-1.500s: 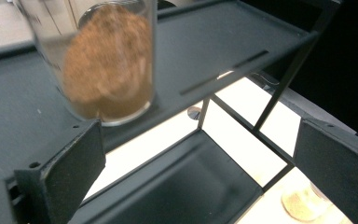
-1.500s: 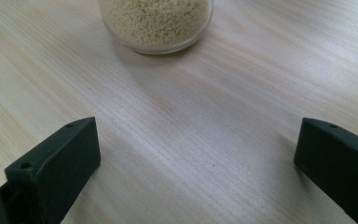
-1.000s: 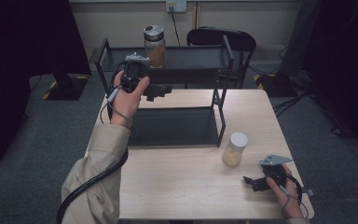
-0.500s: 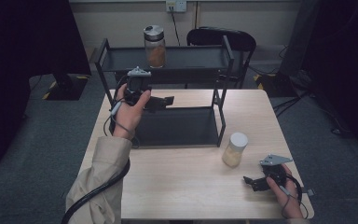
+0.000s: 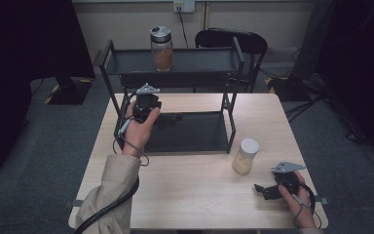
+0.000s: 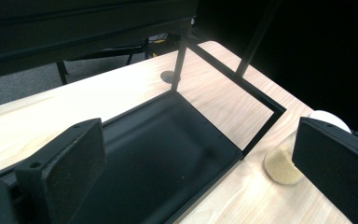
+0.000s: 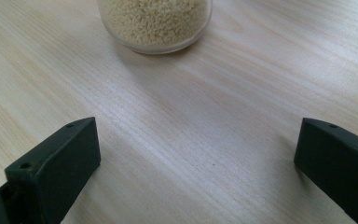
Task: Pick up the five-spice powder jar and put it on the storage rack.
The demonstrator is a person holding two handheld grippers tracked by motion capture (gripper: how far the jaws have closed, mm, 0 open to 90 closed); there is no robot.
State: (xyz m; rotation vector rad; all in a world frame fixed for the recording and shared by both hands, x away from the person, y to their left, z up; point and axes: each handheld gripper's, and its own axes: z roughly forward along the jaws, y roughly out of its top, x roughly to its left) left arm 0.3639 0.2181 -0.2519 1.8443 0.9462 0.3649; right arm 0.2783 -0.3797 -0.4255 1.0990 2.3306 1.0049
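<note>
A glass jar (image 5: 245, 156) with a white lid, holding pale grains, stands on the wooden table (image 5: 190, 195) just right of a black two-tier rack (image 5: 233, 97). My right gripper (image 5: 259, 189) rests open on the table near the front right corner, and its jaws point at that jar (image 7: 156, 21), a short way off. Held in a hand over the left part of the rack's lower tray (image 6: 158, 154), my left gripper (image 5: 171, 118) is open and holds nothing. Its own view has the pale jar (image 6: 282, 165) past the tray's corner. A second jar (image 5: 161, 48) with brown contents stands on the upper shelf.
The rack's thin black posts (image 6: 181, 60) and upper shelf (image 5: 195, 61) hang over the lower tray. A black chair (image 5: 233, 41) stands behind the table. Bare wood (image 7: 242, 107) lies between my right jaws and the jar. Grey carpet surrounds the table.
My left gripper has come down and toward the person, from the upper shelf's front edge to over the lower tray. The right gripper and both jars have stayed put.
</note>
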